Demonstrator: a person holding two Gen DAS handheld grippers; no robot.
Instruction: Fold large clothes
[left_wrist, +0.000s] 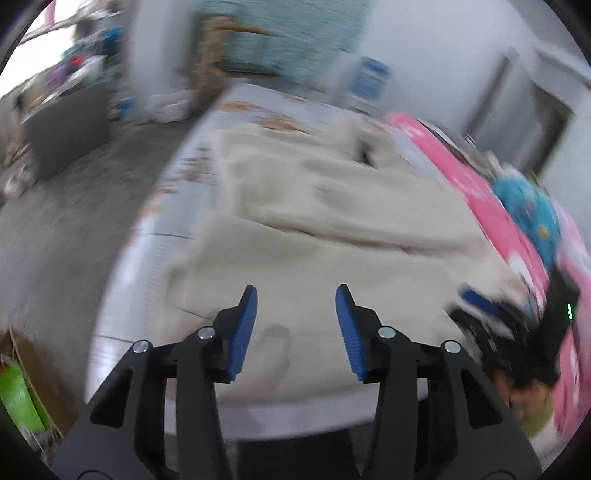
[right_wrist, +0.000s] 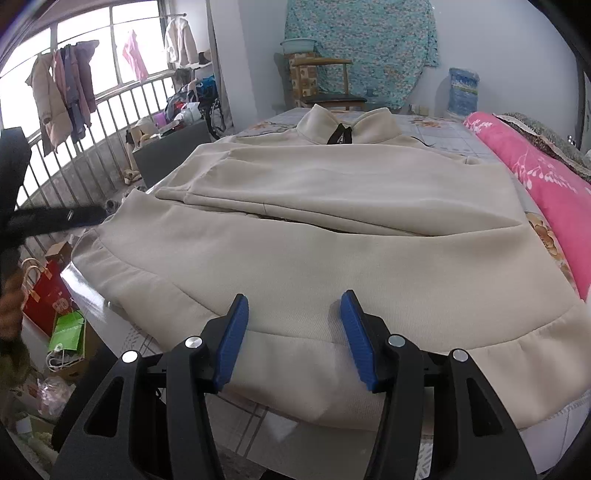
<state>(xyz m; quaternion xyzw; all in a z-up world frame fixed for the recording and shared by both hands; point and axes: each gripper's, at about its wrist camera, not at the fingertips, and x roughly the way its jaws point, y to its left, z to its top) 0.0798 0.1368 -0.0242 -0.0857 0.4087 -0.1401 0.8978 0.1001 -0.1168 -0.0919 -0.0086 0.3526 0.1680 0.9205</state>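
Nearest to me, my right gripper (right_wrist: 293, 308) sits at the bottom centre of its view, jaws parted over the hem of the beige sweatshirt (right_wrist: 314, 251), pads straddling the ribbed band but not squeezing it as far as I can see. My left gripper (left_wrist: 295, 306) is at the bottom centre of its own blurred view, jaws apart with nothing between them, only beige cloth below.

The sweatshirt lies spread across the bed (right_wrist: 436, 127), hem towards me, collar (right_wrist: 347, 129) at the far end near the top centre of the frame. Progress check: one sleeve (right_wrist: 295, 201) is laid across the body as a long band through the middle, so I judge the sleeve folds begun. What looks left is bringing the hem up towards the collar and squaring the bundle.

Further off, a pink floral quilt (right_wrist: 535, 177) runs down the right side of the frame.

Writing? There is a small dark tag (right_wrist: 341, 136) at the neck with pale marks, too small to read. The red gift bag (right_wrist: 48, 291) at lower left carries gold characters I cannot make out either. No brand is legible anywhere.
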